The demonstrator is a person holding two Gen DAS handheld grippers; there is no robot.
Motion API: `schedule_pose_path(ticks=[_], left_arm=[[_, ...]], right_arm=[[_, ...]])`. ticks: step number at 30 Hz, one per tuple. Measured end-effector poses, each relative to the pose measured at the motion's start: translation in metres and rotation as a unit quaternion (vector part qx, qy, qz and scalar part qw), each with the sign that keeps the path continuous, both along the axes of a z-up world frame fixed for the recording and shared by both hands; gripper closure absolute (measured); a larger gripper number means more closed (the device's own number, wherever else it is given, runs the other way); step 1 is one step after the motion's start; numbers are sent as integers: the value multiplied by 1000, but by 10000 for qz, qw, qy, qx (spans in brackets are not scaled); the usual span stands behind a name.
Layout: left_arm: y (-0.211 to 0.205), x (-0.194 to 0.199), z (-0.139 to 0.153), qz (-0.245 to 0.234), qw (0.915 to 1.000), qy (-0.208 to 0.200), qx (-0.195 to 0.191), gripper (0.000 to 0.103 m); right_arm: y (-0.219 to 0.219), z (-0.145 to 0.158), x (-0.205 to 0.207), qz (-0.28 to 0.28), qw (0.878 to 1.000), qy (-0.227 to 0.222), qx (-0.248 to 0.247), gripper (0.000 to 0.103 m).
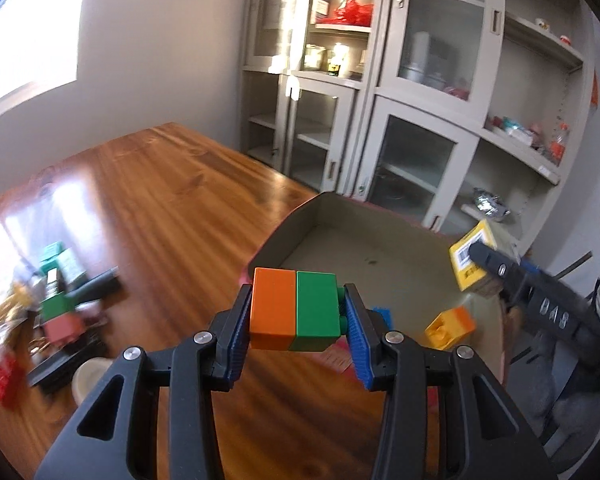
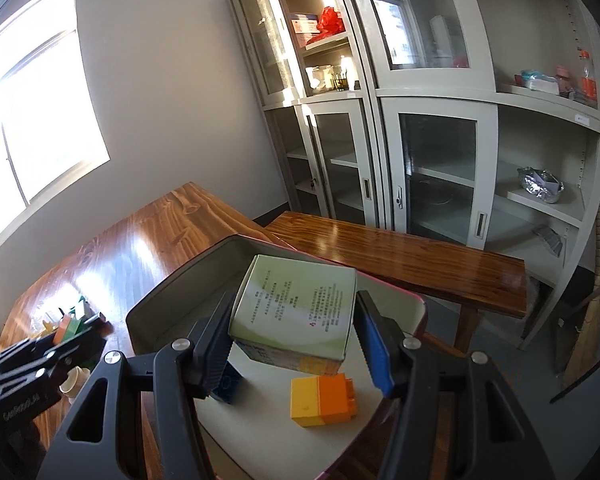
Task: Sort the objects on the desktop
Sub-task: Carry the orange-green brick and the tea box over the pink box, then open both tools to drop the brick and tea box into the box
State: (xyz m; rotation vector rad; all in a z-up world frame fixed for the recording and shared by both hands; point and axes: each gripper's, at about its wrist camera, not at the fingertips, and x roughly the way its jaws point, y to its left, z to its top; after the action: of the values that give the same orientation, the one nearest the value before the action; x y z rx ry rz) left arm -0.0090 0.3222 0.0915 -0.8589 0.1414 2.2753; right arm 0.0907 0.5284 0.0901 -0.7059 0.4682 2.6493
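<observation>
- The left claw (image 1: 296, 312) grips an orange-and-green block pair (image 1: 294, 310) above the desk (image 1: 160, 200), just beside the grey tray (image 1: 300, 216).
- The right claw (image 2: 292, 320) clamps a pale green box (image 2: 296, 304) over the tray (image 2: 172, 292).
- A yellow-orange block (image 2: 324, 400) lies inside the tray.

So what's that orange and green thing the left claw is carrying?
The orange and green block is two plastic toy bricks joined side by side, orange on the left, green on the right, with studs poking out beside the right finger. The left gripper clamps it by both ends, in the air in front of the grey tray, above the wooden table.
</observation>
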Motion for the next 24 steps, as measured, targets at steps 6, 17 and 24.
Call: schedule_pose_path(ticks=[6, 17, 24], left_arm=[[27, -20, 0, -202, 9994, -153, 236, 57], [35, -30, -16, -472, 9960, -564, 498, 31], [19, -25, -11, -271, 9984, -323, 366, 31]], right_arm=[[3, -1, -1, -46, 10000, -21, 15, 41], [10, -14, -4, -49, 9996, -46, -271, 20], [0, -14, -6, 80, 9994, -24, -327, 20]])
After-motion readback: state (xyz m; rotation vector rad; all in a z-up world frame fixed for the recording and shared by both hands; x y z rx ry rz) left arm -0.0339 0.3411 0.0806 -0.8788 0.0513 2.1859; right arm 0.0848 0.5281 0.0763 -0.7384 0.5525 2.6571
